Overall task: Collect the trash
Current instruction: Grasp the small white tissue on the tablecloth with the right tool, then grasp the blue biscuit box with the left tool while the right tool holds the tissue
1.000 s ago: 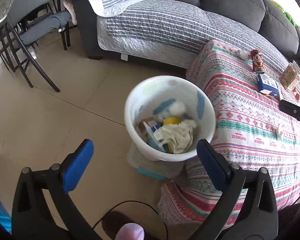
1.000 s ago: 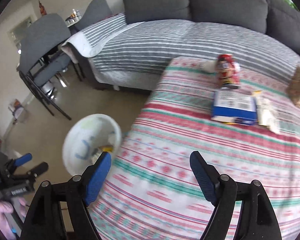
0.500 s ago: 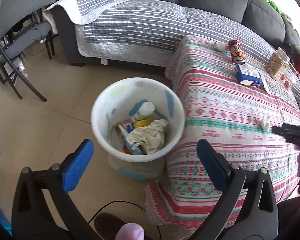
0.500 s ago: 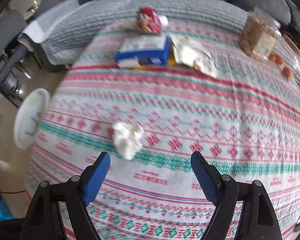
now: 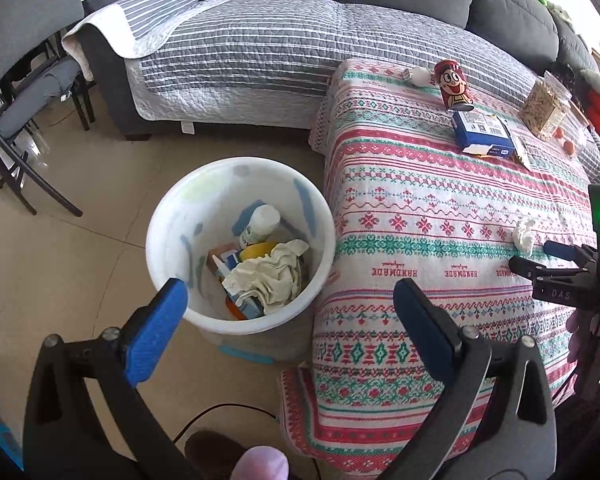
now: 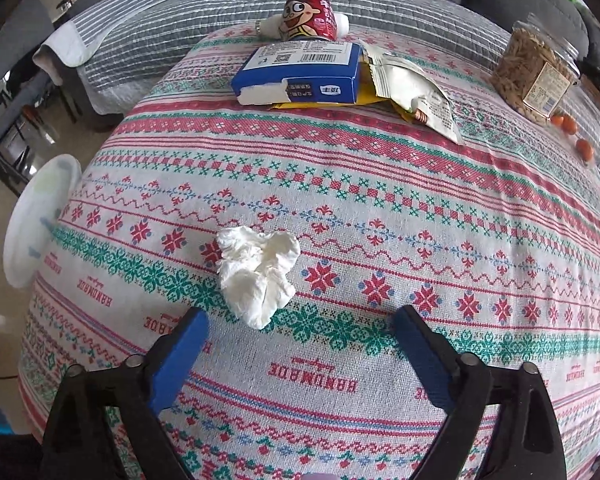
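The crumpled white tissue [image 6: 260,276] lies alone on the patterned red-and-green tablecloth [image 6: 380,184], open cloth all round. Right gripper [image 6: 300,344] hovers just short, jaws opening, nothing between. Left gripper [image 5: 288,320] gapes empty above the white plastic bin [image 5: 172,220] beside the table edge.

A crumpled white tissue [image 6: 258,274] is lying on the patterned tablecloth [image 6: 380,200], just ahead of the right gripper [image 6: 300,342] and nearer its left finger. A white bin [image 5: 240,248] is standing upright below the left gripper [image 5: 288,312], holding wadded paper and packaging.
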